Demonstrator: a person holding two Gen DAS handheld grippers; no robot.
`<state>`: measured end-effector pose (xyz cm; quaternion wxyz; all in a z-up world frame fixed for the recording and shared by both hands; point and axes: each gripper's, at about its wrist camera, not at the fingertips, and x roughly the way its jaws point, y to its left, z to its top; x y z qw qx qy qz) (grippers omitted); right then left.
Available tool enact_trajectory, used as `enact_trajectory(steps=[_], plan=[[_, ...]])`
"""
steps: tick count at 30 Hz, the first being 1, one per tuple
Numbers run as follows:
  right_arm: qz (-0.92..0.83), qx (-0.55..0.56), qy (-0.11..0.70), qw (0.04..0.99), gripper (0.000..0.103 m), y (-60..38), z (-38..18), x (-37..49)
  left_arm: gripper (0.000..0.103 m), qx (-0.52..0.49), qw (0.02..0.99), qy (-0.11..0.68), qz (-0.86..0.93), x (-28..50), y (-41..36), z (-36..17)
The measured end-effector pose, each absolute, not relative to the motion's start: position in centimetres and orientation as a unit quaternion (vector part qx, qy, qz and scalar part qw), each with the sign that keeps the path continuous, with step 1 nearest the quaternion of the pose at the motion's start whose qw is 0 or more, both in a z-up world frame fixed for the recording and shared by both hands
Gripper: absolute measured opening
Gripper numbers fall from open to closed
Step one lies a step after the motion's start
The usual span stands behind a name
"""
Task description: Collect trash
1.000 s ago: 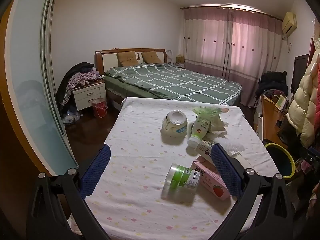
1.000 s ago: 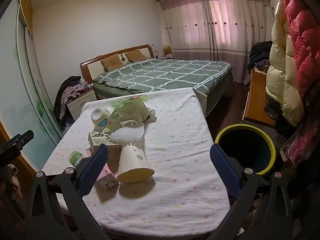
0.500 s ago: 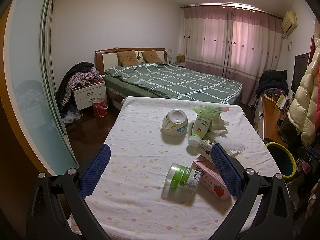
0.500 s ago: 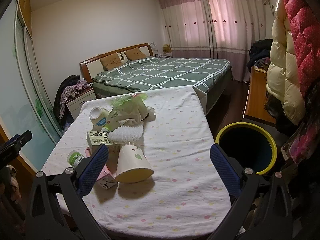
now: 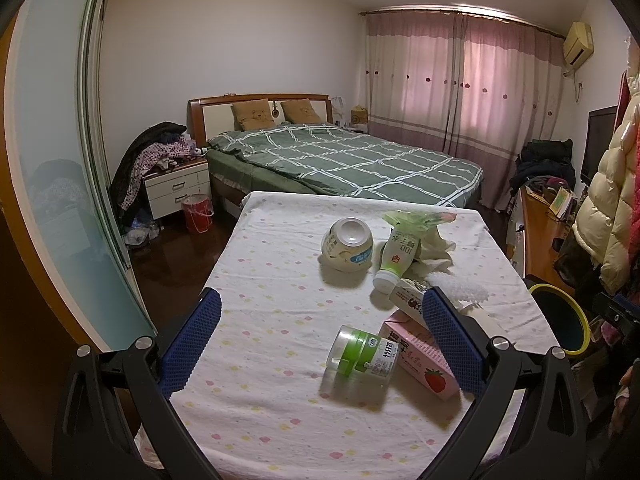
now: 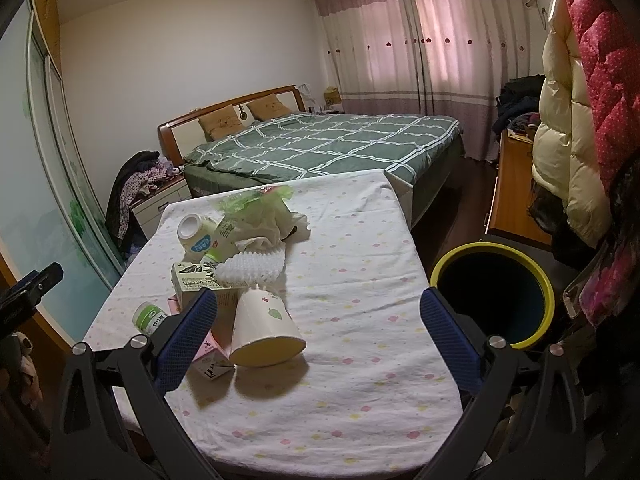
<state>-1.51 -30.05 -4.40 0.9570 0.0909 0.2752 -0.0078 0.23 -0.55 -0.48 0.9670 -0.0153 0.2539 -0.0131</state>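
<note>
Trash lies on a table (image 5: pixel 260 320) under a white dotted cloth. In the left wrist view I see a green-capped bottle (image 5: pixel 362 358) on its side, a pink strawberry carton (image 5: pixel 420 356), a round white bottle (image 5: pixel 347 245), a tall "100" bottle (image 5: pixel 396 260) and a white foam net (image 5: pixel 460 290). My left gripper (image 5: pixel 320 328) is open and empty above the near table edge. In the right wrist view a paper cup (image 6: pixel 262 330) lies on its side beside a green-white carton (image 6: pixel 196 280). My right gripper (image 6: pixel 318 320) is open and empty above the cup. A yellow-rimmed bin (image 6: pixel 494 294) stands right of the table.
A crumpled bag and cloth (image 6: pixel 264 216) lie at the far end of the pile. A bed (image 5: pixel 340 160) stands behind the table, a nightstand (image 5: pixel 176 186) and red bucket (image 5: pixel 197 214) to the left. Coats (image 6: pixel 580 120) hang on the right, above a wooden desk (image 6: pixel 512 196).
Both grippers have drifted only slightly; the right wrist view has shifted a little nearer the table. Nothing on the table has moved.
</note>
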Motion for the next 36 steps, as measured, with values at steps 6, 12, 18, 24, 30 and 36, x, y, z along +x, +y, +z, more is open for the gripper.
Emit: enact_trajectory(steps=[6, 12, 18, 24, 30, 36], plan=[[-0.01, 0.094, 0.273, 0.957, 0.097, -30.13, -4.31, -1.36, 0.099, -0.015, 0.966, 0.256, -0.016, 0.26, -0.64, -0.45], [-0.011, 0.094, 0.272, 0.958, 0.097, -30.18, -4.36, -1.3, 0.099, -0.014, 0.966, 0.258, -0.019, 0.31, -0.73, -0.38], [-0.011, 0.095, 0.273, 0.957, 0.097, -30.18, -4.34, -1.29, 0.099, -0.015, 0.965, 0.26, -0.018, 0.44, -0.78, -0.43], [-0.01, 0.095, 0.275, 0.957, 0.097, -30.15, -4.38, -1.24, 0.099, -0.013, 0.966, 0.259, -0.02, 0.51, -0.81, -0.46], [-0.01, 0.096, 0.275, 0.957, 0.097, -30.12, -4.4, -1.2, 0.099, -0.013, 0.965, 0.261, -0.02, 0.63, -0.91, -0.66], [-0.011, 0.095, 0.275, 0.957, 0.097, -30.08, -4.41, -1.13, 0.099, -0.013, 0.965, 0.261, -0.02, 0.64, -0.88, -0.66]])
